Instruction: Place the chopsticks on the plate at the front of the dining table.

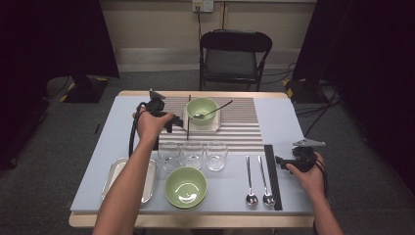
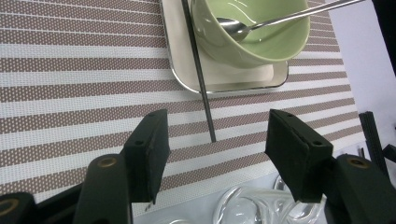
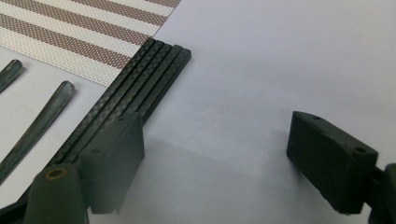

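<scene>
A green bowl [image 1: 201, 110] [image 2: 271, 42] holding a spoon [image 2: 280, 18] stands on a small white tray [image 1: 216, 125] [image 2: 224, 80] on the striped placemat [image 1: 242, 129]. A single dark chopstick [image 1: 188, 120] [image 2: 201, 84] leans over the tray's left edge, its tip resting on the mat. My left gripper [image 1: 174, 122] [image 2: 212, 149] is open, with its jaws either side of that tip and not touching it. My right gripper [image 1: 281, 160] [image 3: 219, 154] is open and empty, just right of a row of black chopsticks [image 1: 272, 176] [image 3: 140, 79].
Three clear glasses [image 1: 193, 154] stand in a row below the mat. A second green bowl [image 1: 186, 188] and a metal tray [image 1: 113, 176] sit near the front edge. Two spoons [image 1: 258, 181] lie left of the black chopsticks. A folding chair [image 1: 235, 54] stands beyond the table.
</scene>
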`<state>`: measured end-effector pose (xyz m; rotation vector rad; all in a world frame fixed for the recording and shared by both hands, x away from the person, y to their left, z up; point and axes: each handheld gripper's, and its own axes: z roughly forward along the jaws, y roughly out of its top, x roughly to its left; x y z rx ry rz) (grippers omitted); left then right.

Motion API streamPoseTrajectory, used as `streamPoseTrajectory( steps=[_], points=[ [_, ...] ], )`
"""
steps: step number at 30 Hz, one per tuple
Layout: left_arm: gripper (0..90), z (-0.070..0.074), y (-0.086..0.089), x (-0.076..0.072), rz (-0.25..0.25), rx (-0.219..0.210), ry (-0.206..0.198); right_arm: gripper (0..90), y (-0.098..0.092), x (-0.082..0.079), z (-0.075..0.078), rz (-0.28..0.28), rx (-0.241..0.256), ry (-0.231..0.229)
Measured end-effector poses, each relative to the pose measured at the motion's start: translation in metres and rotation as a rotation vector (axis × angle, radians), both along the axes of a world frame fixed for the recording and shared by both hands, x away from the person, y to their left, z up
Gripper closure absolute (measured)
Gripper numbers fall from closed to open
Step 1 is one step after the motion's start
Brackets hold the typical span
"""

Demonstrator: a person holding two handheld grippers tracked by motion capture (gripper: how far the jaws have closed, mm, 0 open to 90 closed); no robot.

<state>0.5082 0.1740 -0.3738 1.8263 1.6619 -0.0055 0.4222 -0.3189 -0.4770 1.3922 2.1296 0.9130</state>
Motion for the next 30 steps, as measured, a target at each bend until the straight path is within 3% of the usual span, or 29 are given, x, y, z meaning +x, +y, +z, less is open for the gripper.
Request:
streamPoseTrajectory(
  steps=[14,22,30],
  points=[
    [38.0,0.002,0.01,-0.008,0.0,0.002,-0.016,17.9,-0.001,0.0,0.002,-0.01,0.008,0.009],
    [37.0,0.003,0.007,-0.01,-0.031,0.007,-0.017,17.7,-0.007,-0.001,0.007,-0.044,0.045,0.016],
    [36.7,0.004,0.005,-0.012,-0.039,0.014,-0.016,25.6,0.003,-0.003,0.015,-0.016,0.053,0.035]
  ],
)
